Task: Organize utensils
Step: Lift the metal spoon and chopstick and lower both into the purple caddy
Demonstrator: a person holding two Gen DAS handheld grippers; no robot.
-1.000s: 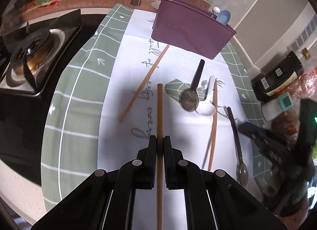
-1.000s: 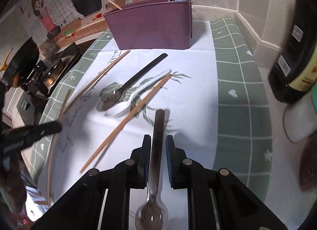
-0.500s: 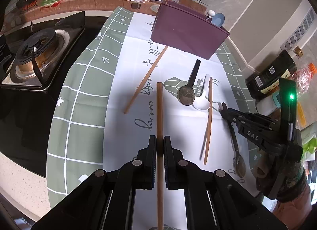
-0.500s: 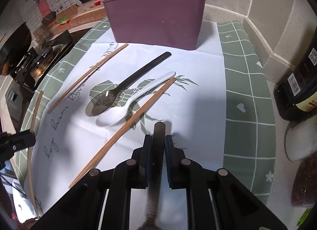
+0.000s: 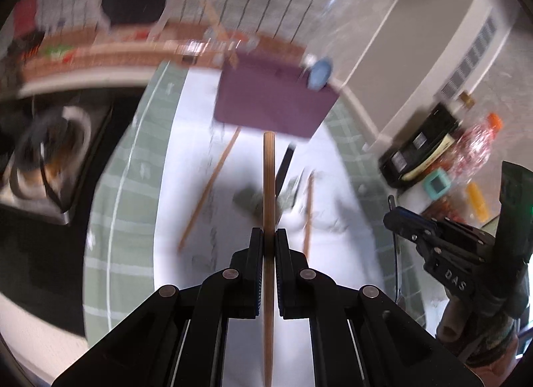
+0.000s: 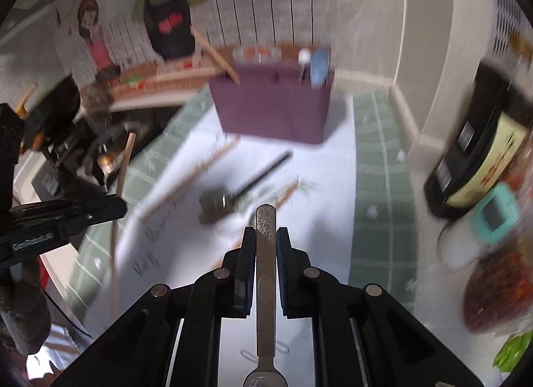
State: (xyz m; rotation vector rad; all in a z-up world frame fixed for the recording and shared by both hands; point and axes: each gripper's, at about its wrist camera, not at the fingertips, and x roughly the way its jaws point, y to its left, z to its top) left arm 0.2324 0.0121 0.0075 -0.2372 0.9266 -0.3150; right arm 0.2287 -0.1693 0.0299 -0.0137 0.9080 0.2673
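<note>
Fingers (image 5: 254, 243) pinch chopstick (image 5: 268, 180); purple holder (image 5: 276, 105) ahead.

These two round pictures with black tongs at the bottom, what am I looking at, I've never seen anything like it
Each picture comes from a fisheye camera on a hand-held tool; a person holds one in each hand. No robot. The left tongs are shut on a wooden chopstick. The right tongs are shut on a metal spoon, handle pointing forward. Ahead stands a purple utensil holder on a green and white mat. On the mat lie two loose chopsticks and a dark spoon. Both pictures are motion-blurred.
</note>
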